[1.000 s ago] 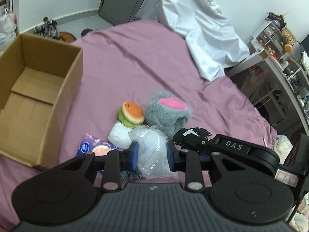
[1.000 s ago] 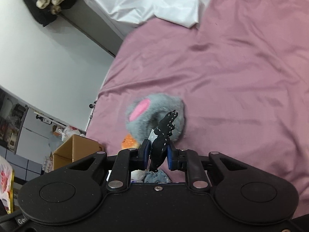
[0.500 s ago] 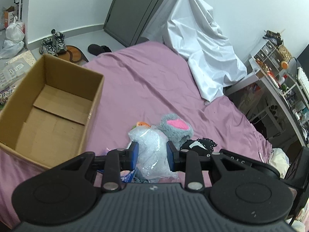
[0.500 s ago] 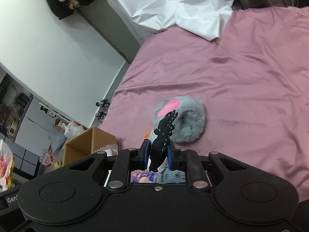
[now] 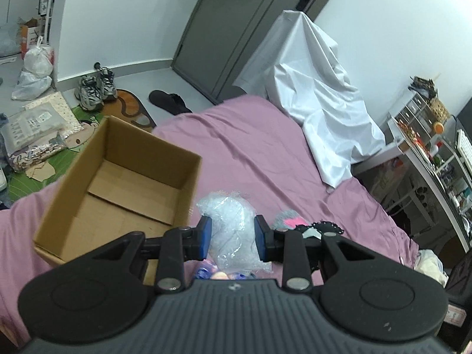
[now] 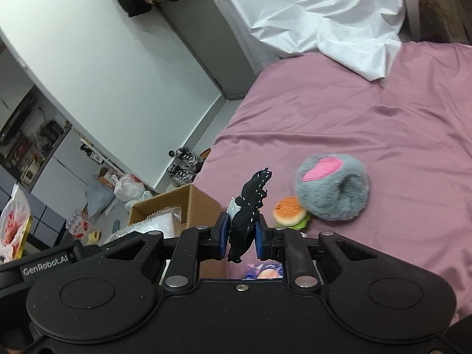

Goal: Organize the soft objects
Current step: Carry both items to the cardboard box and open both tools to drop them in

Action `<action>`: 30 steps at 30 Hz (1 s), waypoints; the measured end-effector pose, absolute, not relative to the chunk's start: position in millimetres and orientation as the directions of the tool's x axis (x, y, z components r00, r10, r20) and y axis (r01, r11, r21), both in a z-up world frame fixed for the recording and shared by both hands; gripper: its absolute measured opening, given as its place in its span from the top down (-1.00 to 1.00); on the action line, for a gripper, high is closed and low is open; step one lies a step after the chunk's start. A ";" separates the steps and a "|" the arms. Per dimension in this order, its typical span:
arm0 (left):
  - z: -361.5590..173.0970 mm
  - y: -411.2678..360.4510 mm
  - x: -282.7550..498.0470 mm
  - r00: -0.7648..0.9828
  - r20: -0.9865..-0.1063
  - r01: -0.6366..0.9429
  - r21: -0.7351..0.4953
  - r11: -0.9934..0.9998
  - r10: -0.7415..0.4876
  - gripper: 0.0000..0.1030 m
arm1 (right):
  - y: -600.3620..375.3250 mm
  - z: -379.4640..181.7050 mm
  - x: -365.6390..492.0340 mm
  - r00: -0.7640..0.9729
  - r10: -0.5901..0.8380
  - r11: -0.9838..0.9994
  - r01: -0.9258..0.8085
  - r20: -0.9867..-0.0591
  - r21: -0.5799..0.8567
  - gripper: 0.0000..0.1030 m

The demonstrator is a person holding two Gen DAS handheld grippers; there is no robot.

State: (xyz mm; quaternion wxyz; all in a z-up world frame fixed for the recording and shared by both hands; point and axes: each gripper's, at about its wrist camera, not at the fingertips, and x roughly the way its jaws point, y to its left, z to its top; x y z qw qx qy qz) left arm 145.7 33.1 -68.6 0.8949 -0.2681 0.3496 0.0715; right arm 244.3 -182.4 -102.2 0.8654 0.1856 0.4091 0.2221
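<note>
The bed (image 5: 265, 147) with its purple sheet fills most of both views, and a white sheet (image 5: 318, 94) is draped over something at its far side. On the bed stands an open cardboard box (image 5: 118, 183); inside it only the folded bottom flaps are visible. From the right wrist view one corner of the box (image 6: 188, 203) shows behind the left device. The left tongs (image 5: 233, 237) are clamped on a clear plastic bag (image 5: 230, 227) with white soft filling, and the bag is held in the air just beside the near right corner of the box, not over its opening. The right tongs (image 6: 240, 236) are closed on a black soft item (image 6: 250, 203) with white stitches, which stands up between the blue pads. On the sheet lies a grey furry toy (image 6: 333, 185) with a pink patch, and a small burger toy (image 6: 290, 214) touches its left side. Below the tongs a colourful packet (image 6: 264, 273) is partly hidden, so I cannot tell what it is. On the floor near the wall there is a pair of sneakers (image 5: 94, 90), a black slipper (image 5: 169, 101) and some plastic bags (image 5: 37, 70).
</note>
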 end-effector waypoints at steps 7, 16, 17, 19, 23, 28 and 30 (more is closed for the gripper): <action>-69.7 66.2 140.3 0.756 -0.653 -0.340 -0.443 0.829 -0.039 0.43 | -154.4 -94.9 238.4 0.573 0.541 0.835 -0.276 -0.616 0.476 0.65; -78.6 103.7 139.6 0.763 -0.646 -0.374 -0.464 0.803 -0.018 0.43 | -117.0 -87.8 236.1 0.579 0.552 0.832 -0.329 -0.600 0.448 0.65; -80.0 107.5 140.3 0.763 -0.646 -0.379 -0.467 0.799 -0.015 0.43 | -113.9 -87.1 236.2 0.580 0.552 0.832 -0.332 -0.600 0.444 0.65; -83.1 115.7 141.9 0.764 -0.645 -0.389 -0.476 0.789 -0.012 0.43 | -107.8 -85.9 236.9 0.581 0.551 0.833 -0.340 -0.599 0.437 0.65; -89.3 130.8 148.4 0.766 -0.643 -0.408 -0.496 0.767 -0.008 0.43 | -96.7 -84.9 238.1 0.579 0.555 0.831 -0.354 -0.597 0.429 0.65; -100.3 144.9 157.6 0.774 -0.633 -0.418 -0.514 0.749 -0.002 0.43 | -83.4 -84.7 239.2 0.573 0.569 0.822 -0.373 -0.590 0.431 0.65; -107.1 148.2 158.9 0.773 -0.635 -0.420 -0.518 0.745 -0.005 0.43 | -77.4 -84.3 239.6 0.572 0.574 0.819 -0.385 -0.586 0.426 0.65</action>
